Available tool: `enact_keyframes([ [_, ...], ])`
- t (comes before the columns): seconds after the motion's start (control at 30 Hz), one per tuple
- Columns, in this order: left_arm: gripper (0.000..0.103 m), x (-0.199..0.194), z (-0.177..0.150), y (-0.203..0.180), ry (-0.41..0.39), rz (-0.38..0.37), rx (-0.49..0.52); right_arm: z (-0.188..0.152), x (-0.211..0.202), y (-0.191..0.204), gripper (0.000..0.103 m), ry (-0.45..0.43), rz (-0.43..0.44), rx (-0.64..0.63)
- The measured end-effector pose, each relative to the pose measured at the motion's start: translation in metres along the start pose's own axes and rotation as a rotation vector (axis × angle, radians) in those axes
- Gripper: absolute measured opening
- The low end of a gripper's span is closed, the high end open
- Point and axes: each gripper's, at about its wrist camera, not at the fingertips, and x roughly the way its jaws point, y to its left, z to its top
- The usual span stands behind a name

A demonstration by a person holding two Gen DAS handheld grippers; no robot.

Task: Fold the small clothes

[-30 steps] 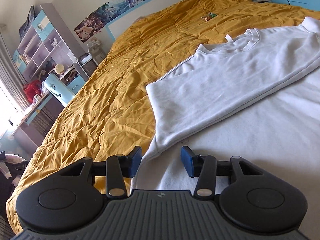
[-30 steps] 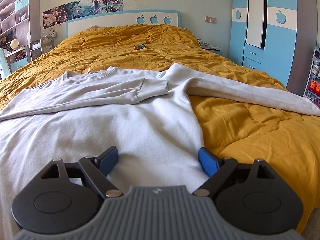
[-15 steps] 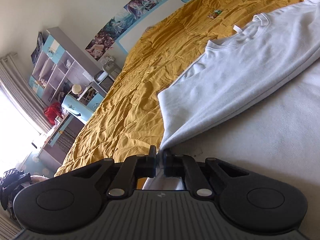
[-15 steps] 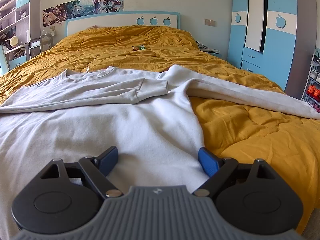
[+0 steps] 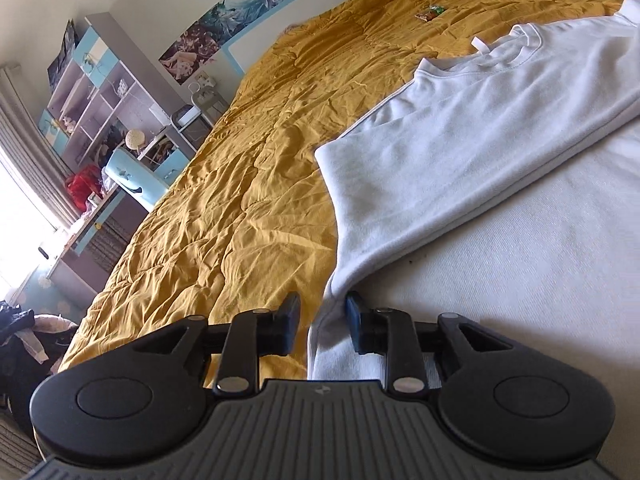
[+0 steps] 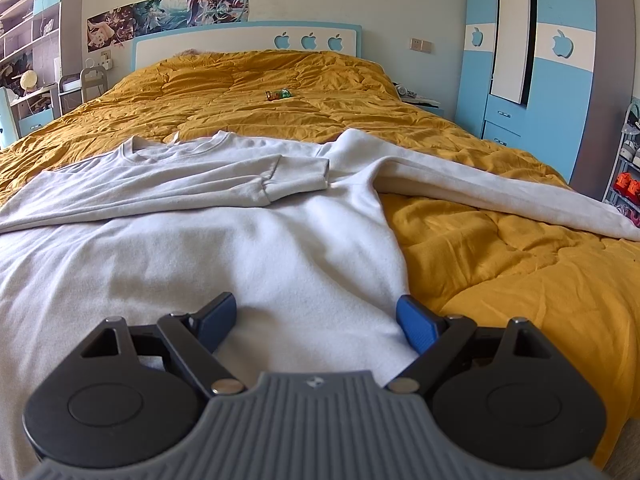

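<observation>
Two grippers over a white sweatshirt (image 6: 248, 248) on a yellow quilt (image 5: 240, 200).
Left gripper (image 5: 323, 322), clamped on the hem half a second ago, is opening; fabric lies loose between. Right gripper (image 6: 316, 318) stays spread wide, so the fold restarts.

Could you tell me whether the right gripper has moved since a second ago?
No. The right gripper sits open over the sweatshirt, with the headboard framed just as before.

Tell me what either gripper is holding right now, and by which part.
Nothing. The left gripper is opening around the white sweatshirt edge; the right gripper is open over its hem.
</observation>
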Motion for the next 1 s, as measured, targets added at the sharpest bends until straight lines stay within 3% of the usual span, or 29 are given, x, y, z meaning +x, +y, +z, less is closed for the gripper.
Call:
enact_keyframes([
  [0.07, 0.038, -0.01, -0.009, 0.007, -0.014, -0.028, -0.032, 0.0, 0.0, 0.0, 0.084, 0.0, 0.0, 0.0],
  [0.27, 0.05, -0.046, -0.033, 0.039, -0.046, -0.149, -0.285, 0.003, -0.002, -0.004, 0.083, 0.003, 0.014, 0.018],
  [0.43, 0.053, -0.069, -0.033, 0.047, -0.023, -0.222, -0.398, 0.017, -0.016, -0.033, 0.083, -0.018, 0.078, 0.154],
  [0.57, 0.058, -0.085, -0.019, 0.044, -0.015, -0.347, -0.474, 0.032, -0.036, -0.078, 0.083, -0.061, 0.086, 0.269],
  [0.77, 0.058, -0.097, 0.012, 0.023, 0.031, -0.548, -0.55, 0.047, -0.065, -0.166, 0.083, -0.101, -0.001, 0.37],
  [0.87, 0.058, -0.104, 0.023, 0.008, 0.049, -0.609, -0.549, 0.048, -0.07, -0.223, 0.082, -0.101, -0.035, 0.499],
  [1.0, 0.058, -0.112, 0.032, -0.008, 0.062, -0.65, -0.533, 0.044, -0.067, -0.295, 0.071, -0.1, -0.108, 0.654],
])
